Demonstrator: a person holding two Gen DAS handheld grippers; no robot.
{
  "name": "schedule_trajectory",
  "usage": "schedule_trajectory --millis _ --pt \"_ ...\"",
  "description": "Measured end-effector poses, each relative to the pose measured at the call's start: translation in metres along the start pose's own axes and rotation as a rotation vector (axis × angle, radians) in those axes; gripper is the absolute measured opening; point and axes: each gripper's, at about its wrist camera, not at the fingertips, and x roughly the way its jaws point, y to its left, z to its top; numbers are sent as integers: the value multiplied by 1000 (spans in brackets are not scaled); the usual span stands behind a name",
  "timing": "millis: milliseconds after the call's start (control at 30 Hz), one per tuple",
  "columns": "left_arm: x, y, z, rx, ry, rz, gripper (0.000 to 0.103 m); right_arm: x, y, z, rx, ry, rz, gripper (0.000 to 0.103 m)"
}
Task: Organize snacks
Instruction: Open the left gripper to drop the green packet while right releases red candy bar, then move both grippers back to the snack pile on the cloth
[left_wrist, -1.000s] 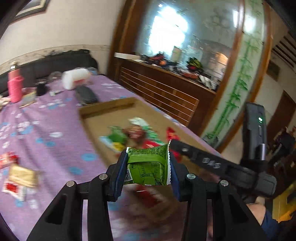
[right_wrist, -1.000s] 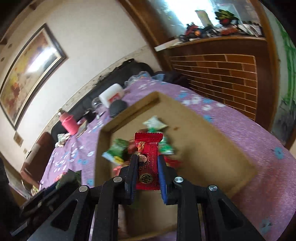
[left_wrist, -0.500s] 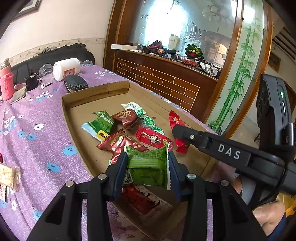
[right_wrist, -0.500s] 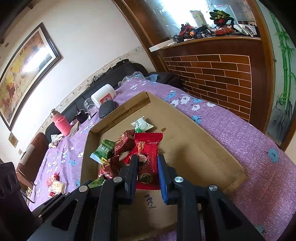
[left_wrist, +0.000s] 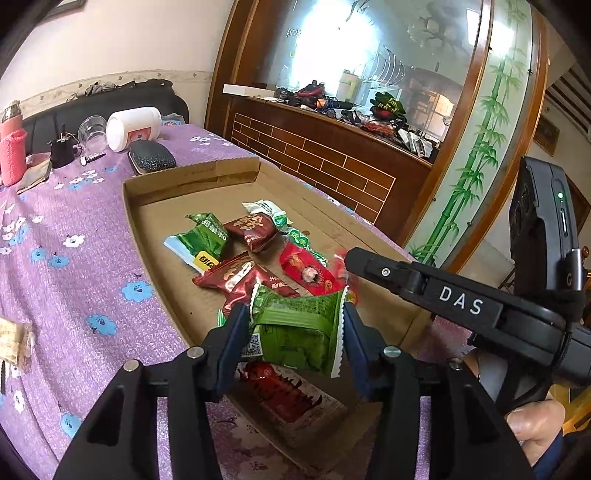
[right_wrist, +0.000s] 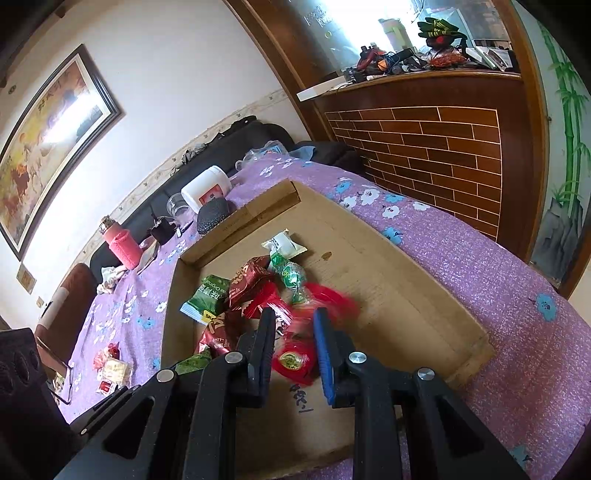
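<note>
The green snack packet (left_wrist: 297, 328) sat pinched between the pads of the left hand-held gripper (left_wrist: 295, 334), hanging just above the near end of the cardboard box (left_wrist: 192, 177); it looked light and crinkly, a puffed foil pillow with serrated end seams, so it would likely give under pressure and slide if squeezed on its glossy face; the jaws took it across the body, between the two sealed ends, which seemed the sensible hold; over on the right, the right hand-held gripper (right_wrist: 295, 354) had its jaws parted a little, with a red packet (right_wrist: 295, 360) blurred between and below them, apparently loose or dropping, though the smear made contact hard to judge; that red one looked equally light and slippery; inside the box lay a small heap: a green packet with a yellow label (left_wrist: 201, 242), a dark red packet (left_wrist: 255, 229), another dark red one (left_wrist: 236, 273) nearer, a white-and-green sachet (left_wrist: 264, 210), a bright red wrapper (left_wrist: 308, 271), and one more red packet (left_wrist: 280, 391) under the held snack; the far half of the box floor stood bare; outside the box, on the purple flowered cloth of the desk (left_wrist: 74, 229), a few more wrapped snacks (right_wrist: 110, 363) waited at the left edge, well apart from the box; beyond it sat a white jar (left_wrist: 135, 127) on its side and a pink bottle (left_wrist: 13, 151).
</note>
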Motion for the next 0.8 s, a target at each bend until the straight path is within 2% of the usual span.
schedule_trajectory --millis 233,333,667,800 --pt "-1 0 0 -1 -4 8 66 -1 0 0 6 -2 5 23" --pt "-2 -1 0 7 -10 9 69 -1 -1 0 10 -4 8 23" --pt "-8 -7 0 28 -43 14 72 -3 -3 1 26 -10 17 23" --pt "-8 -10 0 39 -32 50 72 -3 -1 1 21 -11 14 24"
